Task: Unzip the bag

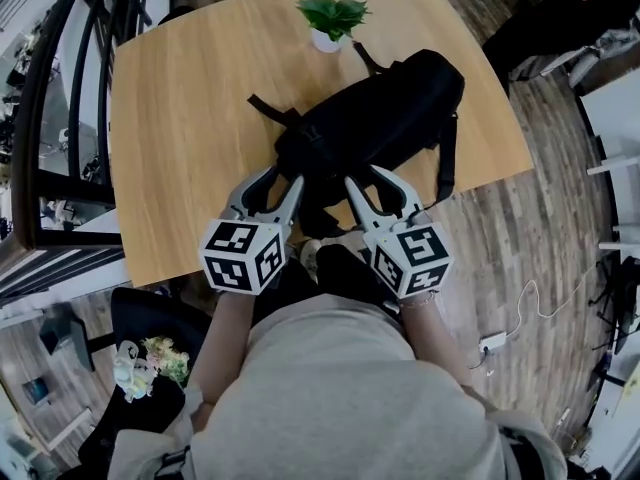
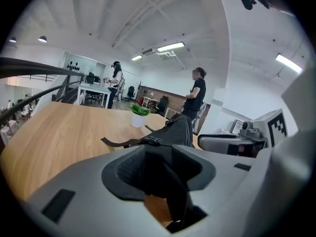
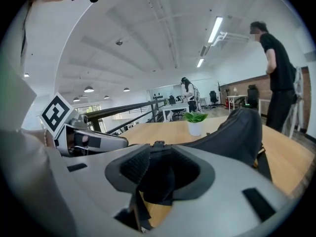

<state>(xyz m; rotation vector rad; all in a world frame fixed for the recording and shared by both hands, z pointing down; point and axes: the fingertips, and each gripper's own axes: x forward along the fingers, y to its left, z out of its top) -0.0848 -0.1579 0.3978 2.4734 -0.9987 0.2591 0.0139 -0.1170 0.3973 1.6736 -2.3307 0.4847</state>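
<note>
bag [image 1: 380, 118], black and soft, lies slantwise across the middle of the wooden table [image 1: 180, 98]. its near end is at the table's front edge and its far end is close to a small potted plant [image 1: 332, 20]. one strap [image 1: 268, 106] trails over the wood to the left, and another runs down the bag's right side toward the table edge. the left gripper [image 1: 272, 190] and right gripper [image 1: 378, 188] sit side by side at the bag's near end. each has its jaws spread, with black fabric lying loose in the gap and the pads not pressing on it. the zip is too dark to make out.
</note>
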